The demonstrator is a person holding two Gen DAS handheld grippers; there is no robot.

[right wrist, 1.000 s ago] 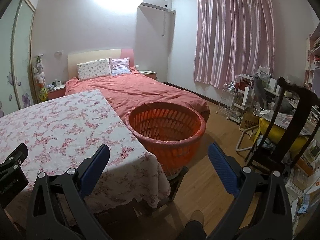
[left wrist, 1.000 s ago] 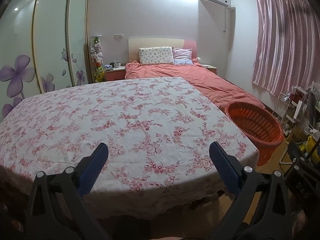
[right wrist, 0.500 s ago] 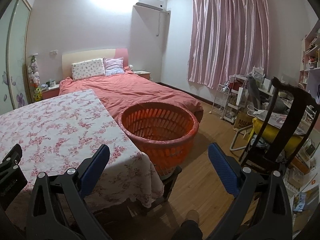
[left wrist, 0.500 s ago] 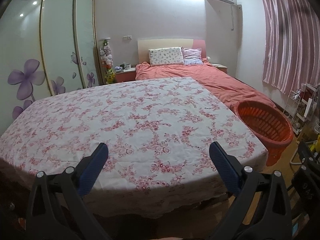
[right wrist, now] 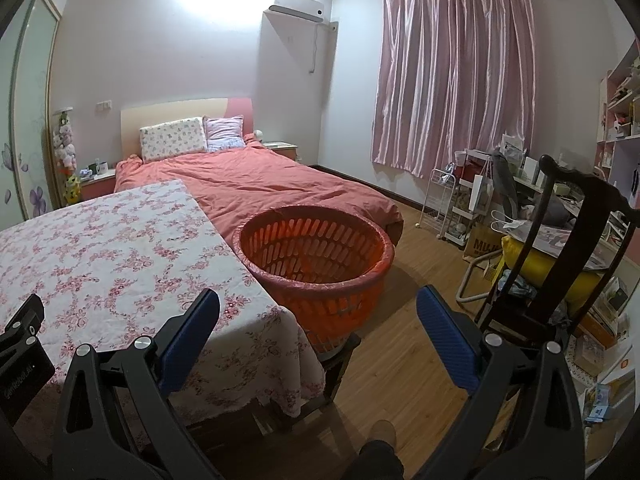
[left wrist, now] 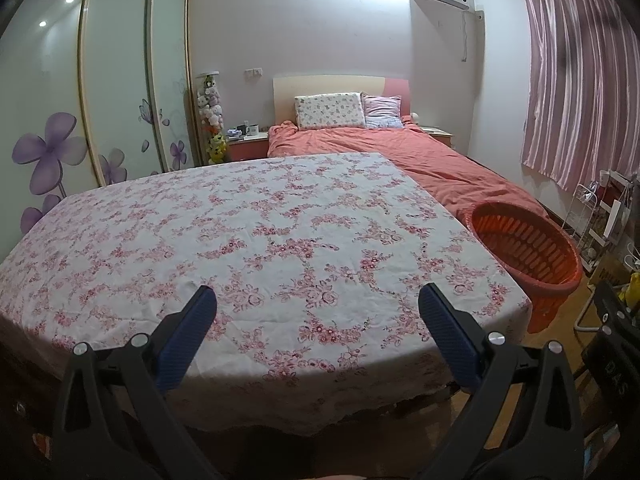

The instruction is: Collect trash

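At the far left stands a wardrobe (left wrist: 116, 80) with purple flowers on its doors. Before it, the desk (left wrist: 280, 240) under a floral cloth fills the left wrist view; no trash shows on it. The left gripper (left wrist: 316, 312) hovers over its near edge, fingers (left wrist: 192, 332) wide apart and holding nothing.

Behind the desk lies the bed (right wrist: 280, 180) with its red cover. Just beside the desk's right edge sits the orange basket (right wrist: 316, 256), raised on some low stand; its slotted wall is seen through, and nothing is visible inside. The right gripper (right wrist: 318, 316) hangs in front of the basket, fingers (right wrist: 448, 332) likewise spread and empty.

Further right, past bare floor, are a wire rack (right wrist: 452, 204), a dark chair (right wrist: 560, 240) and cluttered shelves.

No piece of trash can be picked out in either view, so where it lies cannot be told. The basket looks like the collecting bin: light, thin plastic, a bit flexible, easy to tip if pushed. If it must be moved, the thick rolled rim seems the best hold.
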